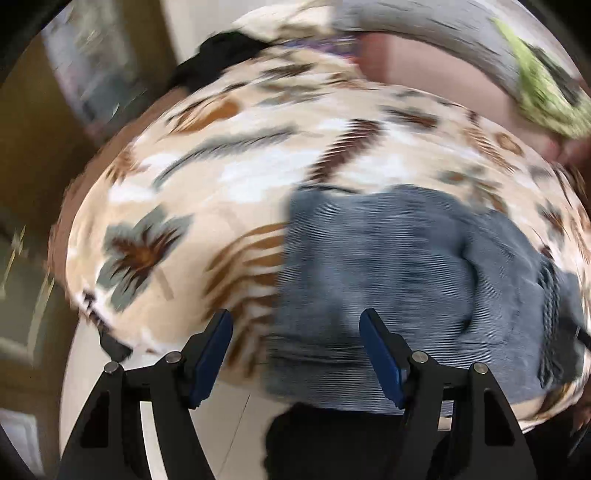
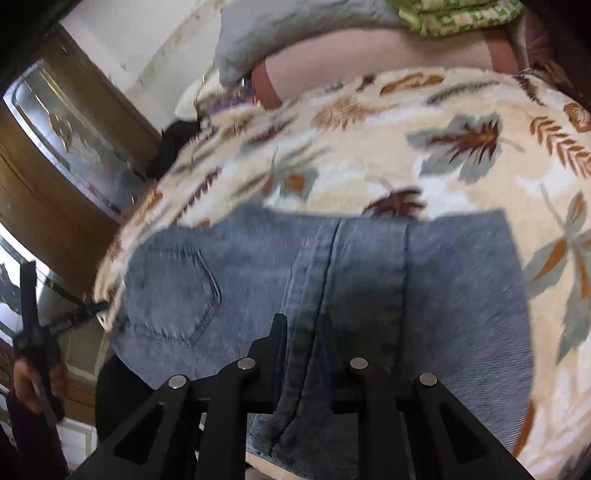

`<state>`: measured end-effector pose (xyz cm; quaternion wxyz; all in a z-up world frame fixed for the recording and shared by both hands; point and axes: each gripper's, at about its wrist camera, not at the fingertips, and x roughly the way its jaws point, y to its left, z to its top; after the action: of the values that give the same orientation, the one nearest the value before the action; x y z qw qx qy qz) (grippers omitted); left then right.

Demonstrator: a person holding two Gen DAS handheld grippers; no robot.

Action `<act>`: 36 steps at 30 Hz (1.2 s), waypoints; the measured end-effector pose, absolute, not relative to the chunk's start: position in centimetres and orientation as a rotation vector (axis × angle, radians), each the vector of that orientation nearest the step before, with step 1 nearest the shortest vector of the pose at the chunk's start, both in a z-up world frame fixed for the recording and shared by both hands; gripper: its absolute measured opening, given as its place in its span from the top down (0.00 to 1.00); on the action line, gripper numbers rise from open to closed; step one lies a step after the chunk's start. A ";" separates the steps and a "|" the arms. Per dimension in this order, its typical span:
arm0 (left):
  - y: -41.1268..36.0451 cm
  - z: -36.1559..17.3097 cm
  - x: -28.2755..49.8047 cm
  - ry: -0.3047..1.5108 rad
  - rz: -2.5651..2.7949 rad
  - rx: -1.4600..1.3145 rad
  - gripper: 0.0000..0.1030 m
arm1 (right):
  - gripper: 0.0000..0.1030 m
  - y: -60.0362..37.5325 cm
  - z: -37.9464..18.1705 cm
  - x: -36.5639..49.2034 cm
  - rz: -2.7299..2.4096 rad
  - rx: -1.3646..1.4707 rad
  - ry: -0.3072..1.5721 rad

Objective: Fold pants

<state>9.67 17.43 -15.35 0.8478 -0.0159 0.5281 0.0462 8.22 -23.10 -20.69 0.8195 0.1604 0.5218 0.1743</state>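
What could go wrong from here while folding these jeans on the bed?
The right gripper pinches only a narrow ridge of the jeans, so the cloth may slip out when pulled. The left gripper is open and holds nothing, so the fold could skew. The jeans lie near the blanket edge and might slide off.

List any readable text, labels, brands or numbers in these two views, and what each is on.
None: no readable text in either view.
The jeans show only a plain stitched back pocket, no visible label.
The bedspread carries leaf prints, no lettering.
The green patterned cloth is too blurred to tell.
Neither the left gripper nor the right gripper bears markings.
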 end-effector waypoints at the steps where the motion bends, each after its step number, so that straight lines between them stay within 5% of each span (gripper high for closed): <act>1: 18.5 -15.7 9.7 1.127 0.111 -0.058 0.30 | 0.81 -22.8 -21.2 8.3 0.357 0.314 1.126; 12: 21.7 -17.7 8.8 1.173 0.063 -0.174 0.30 | 0.79 -21.4 -17.4 6.3 0.567 0.347 0.938; 36: 23.3 -22.2 8.2 1.260 -0.179 -0.674 0.25 | 0.74 -17.3 -18.0 5.0 0.629 0.239 0.980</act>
<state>8.20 23.30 -22.19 0.7519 -0.3086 0.5768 -0.0820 5.01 -17.35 -18.04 0.8285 0.1128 0.4617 0.2963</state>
